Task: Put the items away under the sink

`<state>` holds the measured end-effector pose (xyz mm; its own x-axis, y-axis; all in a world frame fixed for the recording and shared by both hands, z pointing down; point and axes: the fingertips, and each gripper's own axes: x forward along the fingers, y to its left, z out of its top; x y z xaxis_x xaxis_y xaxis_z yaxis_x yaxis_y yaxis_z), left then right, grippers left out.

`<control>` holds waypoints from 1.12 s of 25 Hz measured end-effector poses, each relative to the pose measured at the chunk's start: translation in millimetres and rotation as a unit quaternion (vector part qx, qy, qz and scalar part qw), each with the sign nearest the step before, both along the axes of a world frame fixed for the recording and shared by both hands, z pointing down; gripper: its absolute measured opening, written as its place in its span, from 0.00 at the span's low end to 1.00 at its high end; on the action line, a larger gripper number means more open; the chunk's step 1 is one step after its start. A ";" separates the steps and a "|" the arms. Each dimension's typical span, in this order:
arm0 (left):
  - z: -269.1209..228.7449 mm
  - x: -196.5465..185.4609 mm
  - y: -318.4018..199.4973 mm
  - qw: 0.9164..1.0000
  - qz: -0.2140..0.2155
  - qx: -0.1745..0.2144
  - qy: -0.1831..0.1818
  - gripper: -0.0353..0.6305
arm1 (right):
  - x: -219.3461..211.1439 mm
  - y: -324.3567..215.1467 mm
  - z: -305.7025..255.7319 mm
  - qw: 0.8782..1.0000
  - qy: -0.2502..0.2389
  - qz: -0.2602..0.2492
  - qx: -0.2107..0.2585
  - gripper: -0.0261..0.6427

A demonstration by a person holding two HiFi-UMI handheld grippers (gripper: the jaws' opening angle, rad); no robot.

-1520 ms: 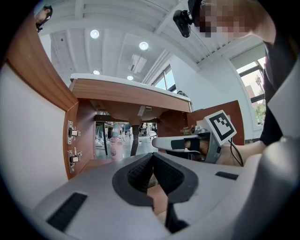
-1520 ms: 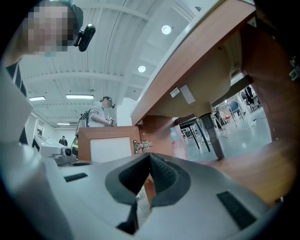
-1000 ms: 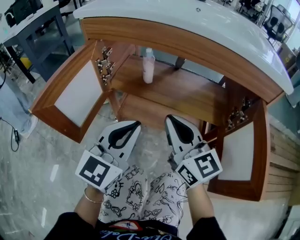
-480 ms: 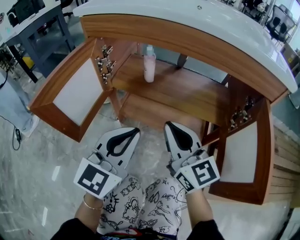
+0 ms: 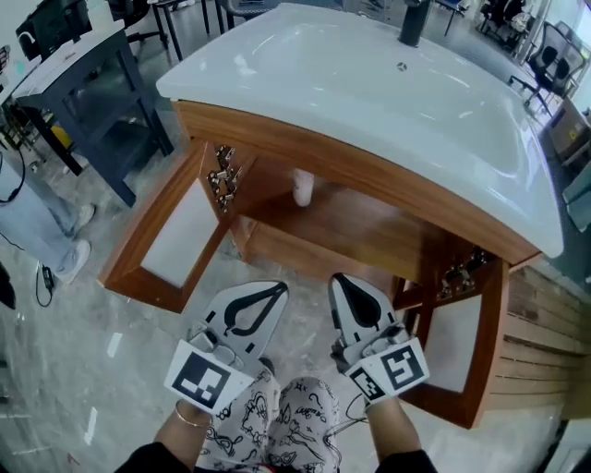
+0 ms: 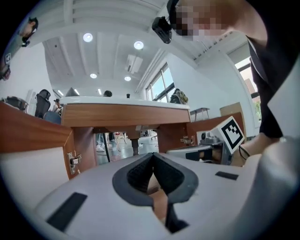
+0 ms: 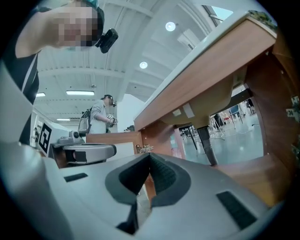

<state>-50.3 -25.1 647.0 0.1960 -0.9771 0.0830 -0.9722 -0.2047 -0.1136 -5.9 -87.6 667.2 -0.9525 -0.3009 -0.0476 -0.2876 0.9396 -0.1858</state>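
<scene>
Holding: nothing at all, both of my tools are empty.
Left gripper (image 5: 276, 289): jaws pinched together with the tips touching. Only the small dark-padded hollow shows behind them. It points at the open cabinet from just above my knees.
Right gripper (image 5: 340, 279): same deal, closed tip to tip with nothing in between. It sits just beside the left one, not touching it.
Bottle (image 5: 303, 188): pale pink, standing upright on the wooden shelf (image 5: 369, 231) under the sink, toward the back left. Its top is hidden behind the front board of the counter.
Left door (image 5: 174, 237): swung wide open, hinges (image 5: 222, 175) showing on the cabinet side.
Right door (image 5: 459, 344): also open, standing out past my right gripper.
Sink (image 5: 277, 55): white basin on top, with a dark faucet (image 5: 411, 20) at the far edge.
Trousers (image 5: 291, 425): my patterned ones show at the bottom, under both tools.
Dark table (image 5: 88, 69): off to the left, well apart from the cabinet.
</scene>
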 end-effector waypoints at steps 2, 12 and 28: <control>-24.0 -1.1 -2.6 1.000 0.000 0.004 0.008 0.07 | -4.4 -1.4 -25.6 0.999 -0.019 -0.003 -0.028 0.05; -137.7 -20.0 -2.7 0.997 -0.024 -0.036 0.061 0.07 | -23.6 7.0 -142.2 0.999 0.012 -0.014 -0.048 0.05; -300.2 -33.0 -16.9 0.996 0.014 -0.040 0.084 0.07 | -18.8 -5.1 -312.7 0.998 0.056 0.020 -0.037 0.05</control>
<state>-83.4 -42.0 346.8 0.2400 -0.9629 0.1233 -0.9700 -0.2330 0.0687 -24.6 -92.7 354.5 -0.9374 -0.3385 0.0817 -0.3482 0.9117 -0.2180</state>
